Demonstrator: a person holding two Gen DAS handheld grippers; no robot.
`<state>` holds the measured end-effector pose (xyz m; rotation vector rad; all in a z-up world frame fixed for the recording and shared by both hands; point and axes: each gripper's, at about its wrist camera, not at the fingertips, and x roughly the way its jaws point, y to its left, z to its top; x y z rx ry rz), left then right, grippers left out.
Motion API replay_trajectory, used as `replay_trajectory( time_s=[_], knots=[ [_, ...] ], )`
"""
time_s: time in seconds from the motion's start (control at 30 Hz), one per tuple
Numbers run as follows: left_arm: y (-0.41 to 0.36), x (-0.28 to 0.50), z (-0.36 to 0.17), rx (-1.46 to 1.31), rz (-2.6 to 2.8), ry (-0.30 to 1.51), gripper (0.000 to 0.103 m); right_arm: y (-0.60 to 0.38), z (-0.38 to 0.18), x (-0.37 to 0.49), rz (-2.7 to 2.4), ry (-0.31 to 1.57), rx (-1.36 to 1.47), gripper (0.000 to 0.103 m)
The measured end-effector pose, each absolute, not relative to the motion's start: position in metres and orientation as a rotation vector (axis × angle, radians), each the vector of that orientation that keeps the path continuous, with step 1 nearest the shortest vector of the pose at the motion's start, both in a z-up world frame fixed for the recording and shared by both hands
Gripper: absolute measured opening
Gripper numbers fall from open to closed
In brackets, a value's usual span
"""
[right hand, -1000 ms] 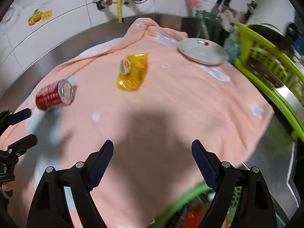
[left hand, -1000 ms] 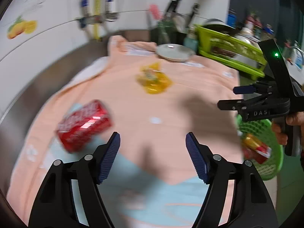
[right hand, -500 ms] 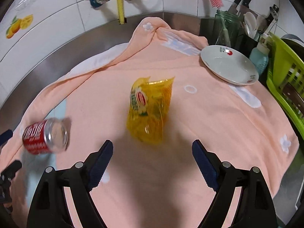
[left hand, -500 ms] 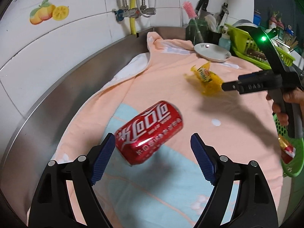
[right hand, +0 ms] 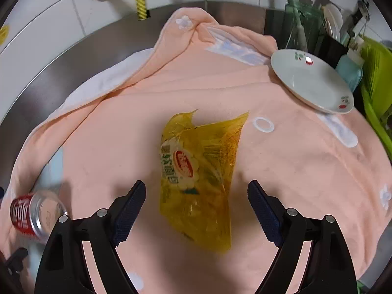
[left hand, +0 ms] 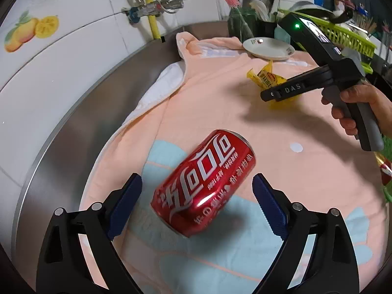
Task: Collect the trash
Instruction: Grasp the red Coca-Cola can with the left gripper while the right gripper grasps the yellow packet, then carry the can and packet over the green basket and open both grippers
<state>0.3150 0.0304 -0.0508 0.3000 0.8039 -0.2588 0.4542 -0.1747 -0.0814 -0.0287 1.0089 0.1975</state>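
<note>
A red soda can [left hand: 204, 182] lies on its side on the peach towel [left hand: 215, 103]. My left gripper [left hand: 197, 202] is open, its jaws on either side of the can's near end, not touching it. A crumpled yellow wrapper [right hand: 199, 171] lies flat on the towel. My right gripper [right hand: 196, 210] is open with its jaws astride the wrapper's near end. The right gripper also shows in the left wrist view [left hand: 269, 96] over the wrapper [left hand: 265, 77]. The can also shows in the right wrist view [right hand: 34, 216] at far left.
A white plate [right hand: 311, 80] rests at the towel's far right. A green dish rack [right hand: 377, 78] and a utensil holder [right hand: 306, 31] stand behind it. A green basket [left hand: 385, 169] with trash hangs at the right edge. A steel rim and tiled wall lie left.
Both grippers have moved forward and lower. The can now sits between the left jaws and the wrapper between the right jaws. Both stay open.
</note>
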Motion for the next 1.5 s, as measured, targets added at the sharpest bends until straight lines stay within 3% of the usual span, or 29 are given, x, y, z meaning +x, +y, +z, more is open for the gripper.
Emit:
replay_trajectory(
  time_s=[0.33, 0.57, 0.7, 1.3, 1.5],
  knots=[
    [0.026, 0.340, -0.066, 0.346, -0.299, 0.854, 0.091, -0.177, -0.098, 0.468, 0.172, 1.029, -0.008, 0.071],
    [0.020, 0.346, -0.075, 0.347, -0.333, 0.882, 0.091, -0.180, -0.099, 0.470, 0.177, 1.017, 0.014, 0.055],
    [0.018, 0.347, -0.080, 0.333, -0.346, 0.890, 0.084, -0.184, -0.099, 0.464, 0.189, 1.011, 0.026, 0.049],
    [-0.012, 0.305, -0.057, 0.241, -0.374, 0.849, 0.064, -0.222, -0.069, 0.368, 0.234, 0.958, 0.034, 0.047],
    [-0.033, 0.283, -0.051, 0.210, -0.395, 0.849, 0.063, -0.253, -0.058, 0.315, 0.226, 0.950, 0.037, 0.047]
  ],
)
